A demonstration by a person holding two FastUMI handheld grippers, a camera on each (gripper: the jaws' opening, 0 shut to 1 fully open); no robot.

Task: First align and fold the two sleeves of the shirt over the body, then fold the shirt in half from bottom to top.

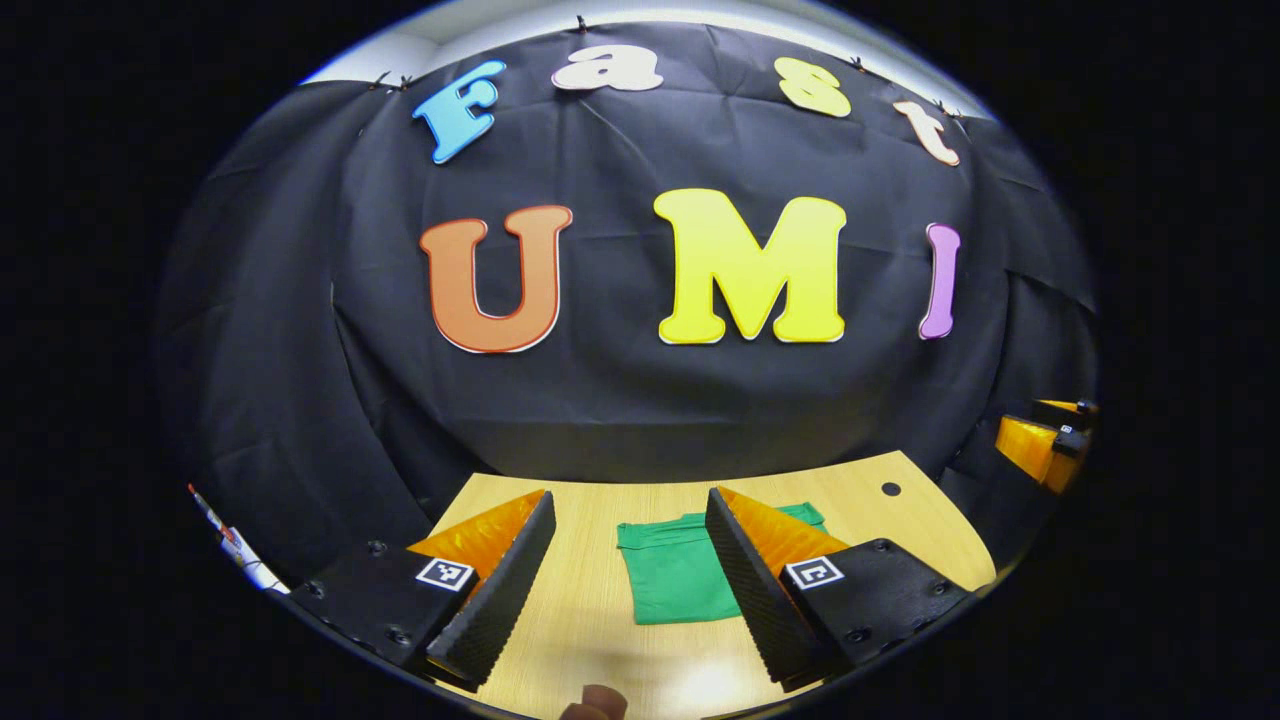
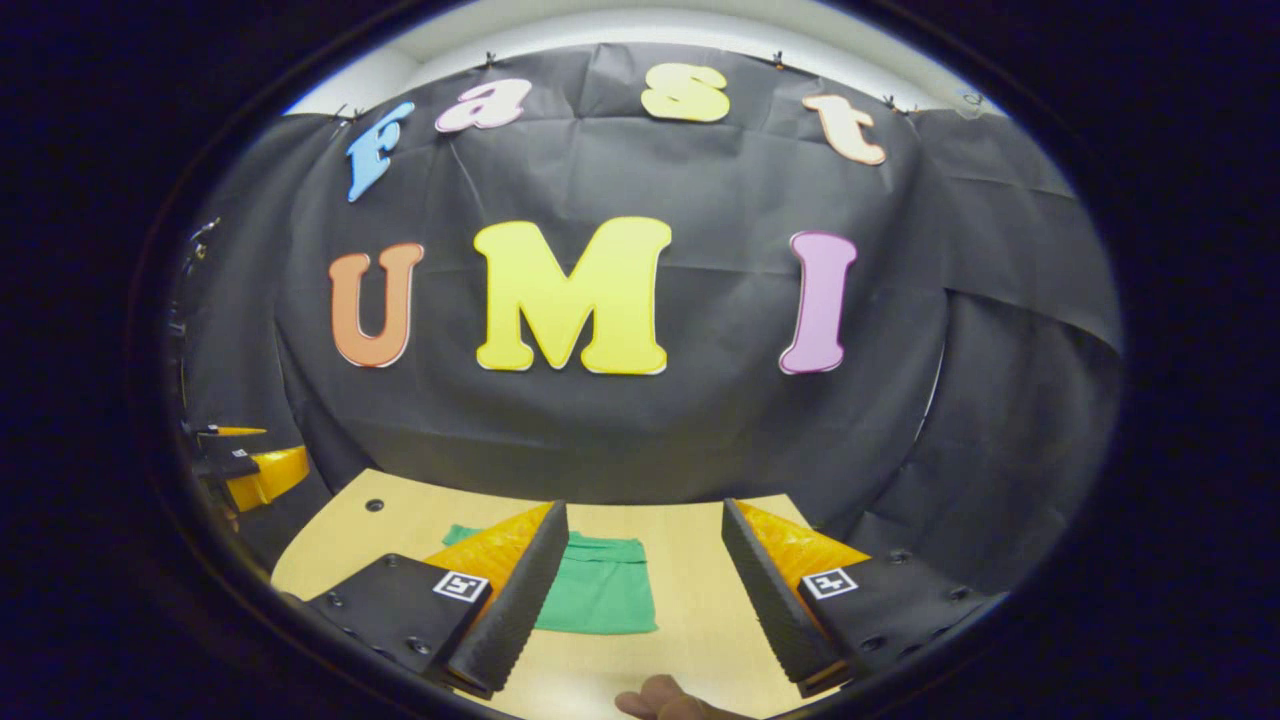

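Shirt: the green shirt (image 1: 675, 575) lies flat on the wooden desk (image 1: 600, 600) as a compact rectangle, toward the far edge, with no sleeve sticking out; it looks already folded, so the task seems at or close to its end.
Left gripper: the left gripper (image 1: 630, 585) is held above the desk's near edge, jaws spread wide, gripping nothing.
Right gripper: the right gripper (image 2: 645, 590) is likewise wide open and empty, above the near edge.
Shirt relative to grippers: in the left gripper view the shirt sits ahead, partly behind the right-hand finger; in the right gripper view it sits ahead, partly behind the left-hand finger. It therefore lies between the two grippers and beyond them, apart from both.
Risk: if another fold is attempted, pinching only the top layer could drag the stack open; a low finger could also snag an edge and skew the rectangle.
Person: a fingertip (image 1: 595, 703) shows at the bottom of each view.
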